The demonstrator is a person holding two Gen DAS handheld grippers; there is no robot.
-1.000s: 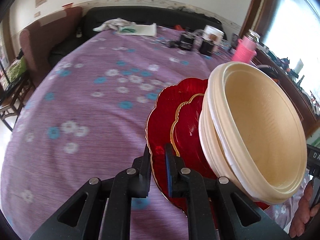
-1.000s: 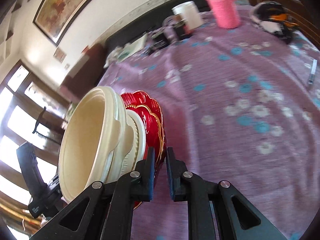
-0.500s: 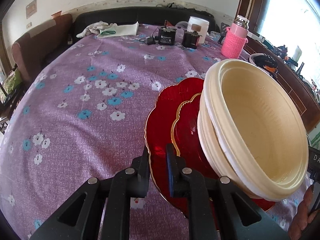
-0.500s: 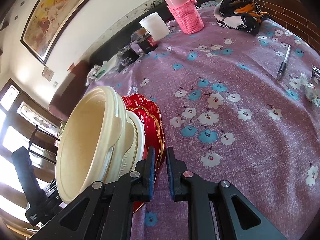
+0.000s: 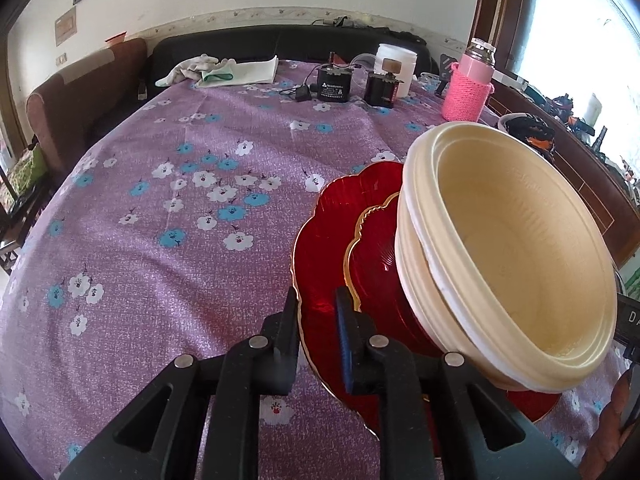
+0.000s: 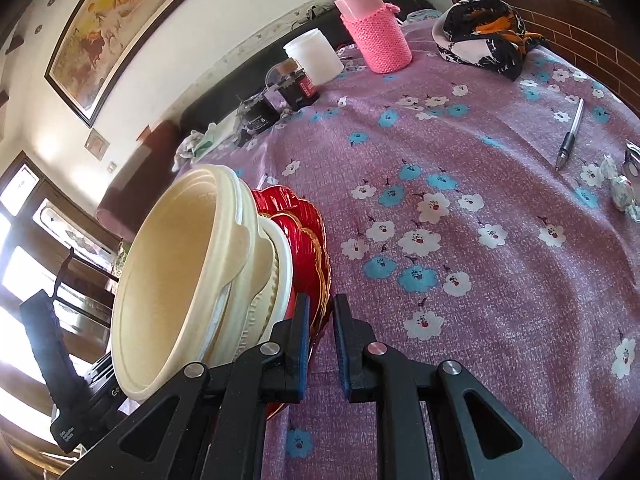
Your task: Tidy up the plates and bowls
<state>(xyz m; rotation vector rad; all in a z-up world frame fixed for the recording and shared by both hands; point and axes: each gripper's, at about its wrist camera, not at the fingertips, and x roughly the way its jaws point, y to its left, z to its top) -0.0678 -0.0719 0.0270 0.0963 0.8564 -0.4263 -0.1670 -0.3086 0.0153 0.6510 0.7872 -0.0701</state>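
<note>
A stack stands tilted over the purple flowered tablecloth: a large red scalloped plate, a smaller red plate with a gold rim on it, and nested cream bowls on top. My left gripper is shut on the large red plate's rim. In the right wrist view my right gripper is shut on the red plates' opposite rim, with the cream bowls to its left. Whether the stack touches the cloth is hidden.
At the far side of the table stand a pink knitted bottle, a white jar, black devices and a folded cloth. A pen and a dark scarf lie to the right. A brown chair stands at the left.
Both grippers have carried the stack, tilting the views so more of the table and far objects show. The grips on the red plate have not changed.
</note>
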